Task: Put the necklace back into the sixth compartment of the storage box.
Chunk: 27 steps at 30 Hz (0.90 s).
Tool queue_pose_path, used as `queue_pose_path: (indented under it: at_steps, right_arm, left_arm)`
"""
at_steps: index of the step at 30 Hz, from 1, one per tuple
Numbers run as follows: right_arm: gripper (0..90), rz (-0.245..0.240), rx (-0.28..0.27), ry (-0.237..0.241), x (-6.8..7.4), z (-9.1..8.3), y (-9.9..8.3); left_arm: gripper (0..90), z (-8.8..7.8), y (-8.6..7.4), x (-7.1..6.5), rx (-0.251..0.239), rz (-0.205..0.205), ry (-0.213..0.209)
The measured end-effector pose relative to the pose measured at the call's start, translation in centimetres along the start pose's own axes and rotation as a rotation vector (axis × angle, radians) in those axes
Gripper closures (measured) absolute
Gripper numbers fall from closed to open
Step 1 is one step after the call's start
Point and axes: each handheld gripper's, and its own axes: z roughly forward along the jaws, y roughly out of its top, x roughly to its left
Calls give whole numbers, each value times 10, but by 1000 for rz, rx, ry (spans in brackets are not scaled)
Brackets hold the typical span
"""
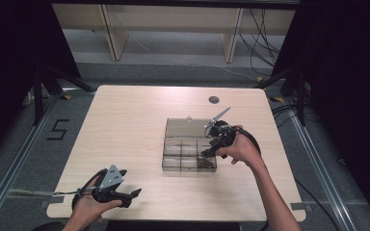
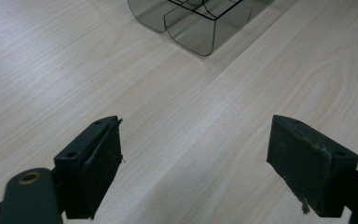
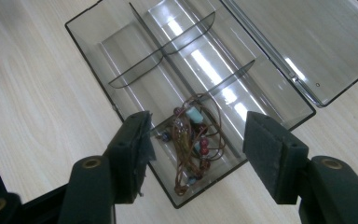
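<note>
one table (image 1: 125, 125), light wood. one clear smoky plastic box (image 3: 121, 70) on it, with one hinged lid (image 3: 307, 51) lying open flat beside it. box compartments: six, in two rows of three, counted in high view. one compartment occupied, five bare. one tangle of brown cord with beads (image 3: 193, 140) in near corner compartment; bead count cannot tell, several red and at least two pale blue. two grippers: left gripper (image 2: 193, 163), right gripper (image 3: 198, 149), two black jaws each. two hands, one per gripper. one round dark grommet (image 1: 214, 99) in tabletop.
</note>
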Motion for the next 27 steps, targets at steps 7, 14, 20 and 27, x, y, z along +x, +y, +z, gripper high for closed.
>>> queue_pose_path:
  at_steps: [7,14,20,27]
  right_arm:
    - [399,17,-1,4,1,-1,-1]
    - [342,42,-28,3,4,-1,-2]
    - [323,42,-36,-5,4,1,-1]
    - [305,53,-43,-5,8,0,-4]
  left_arm:
    - [173,0,0,-1,-5,-8,-5]
    - [173,1,0,-2,-11,-20,0]
    - [173,0,0,-3,0,-15,-2]
    - [173,1,0,-2,-18,-15,-3]
